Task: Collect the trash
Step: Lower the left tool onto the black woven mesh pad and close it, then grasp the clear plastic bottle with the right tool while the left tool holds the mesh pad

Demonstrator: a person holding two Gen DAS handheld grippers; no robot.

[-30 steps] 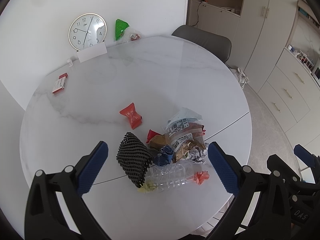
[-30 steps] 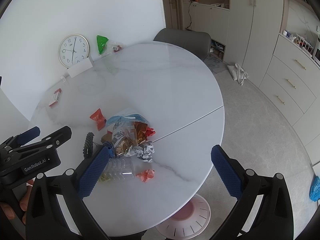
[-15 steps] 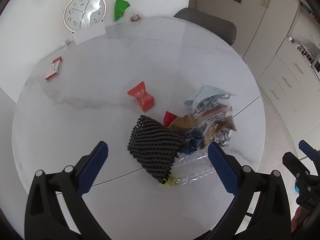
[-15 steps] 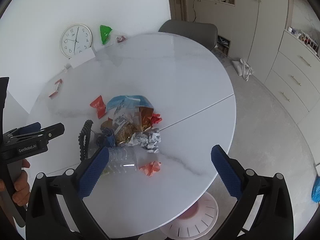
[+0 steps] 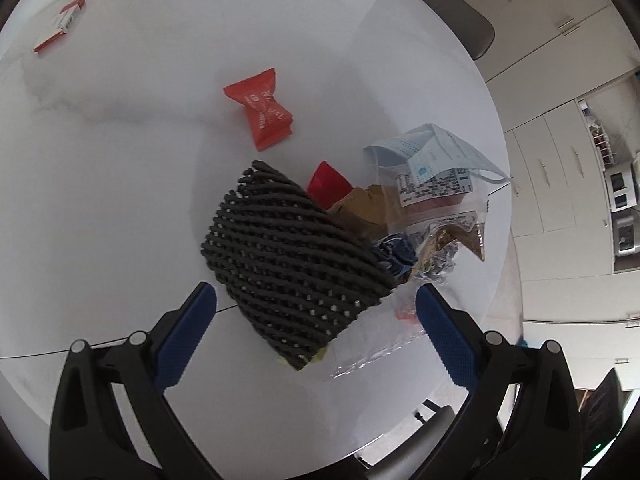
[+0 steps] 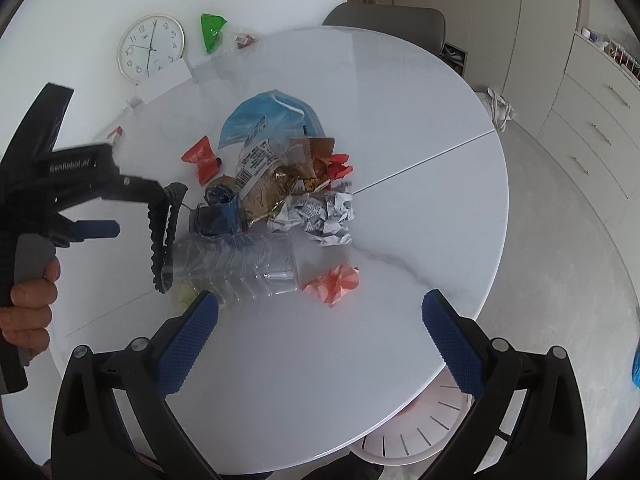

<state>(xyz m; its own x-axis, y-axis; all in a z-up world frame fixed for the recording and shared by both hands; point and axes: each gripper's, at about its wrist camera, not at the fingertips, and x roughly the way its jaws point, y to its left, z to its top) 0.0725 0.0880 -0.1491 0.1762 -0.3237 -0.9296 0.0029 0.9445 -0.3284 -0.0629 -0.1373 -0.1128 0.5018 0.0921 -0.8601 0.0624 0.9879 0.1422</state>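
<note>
Trash (image 6: pixel 280 200) lay heaped near the middle of the round white table (image 6: pixel 420 128), a black mesh sleeve (image 5: pixel 288 264) at its 9 o'clock edge. The left gripper (image 5: pixel 316 320) hovered over the sleeve, fingers apart; the right gripper (image 6: pixel 320 320) hung wide open at 6 o'clock.

On the worktop (image 6: pixel 400 120), the foam net (image 5: pixel 288 264) lies just ahead of and between the left tongs (image 5: pixel 316 320), partly over the plastic bottle (image 6: pixel 240 264), with the wrapper pile (image 6: pixel 280 176) beyond, and the crumpled paper (image 6: pixel 328 216) ahead of the right tongs (image 6: pixel 320 320).
</note>
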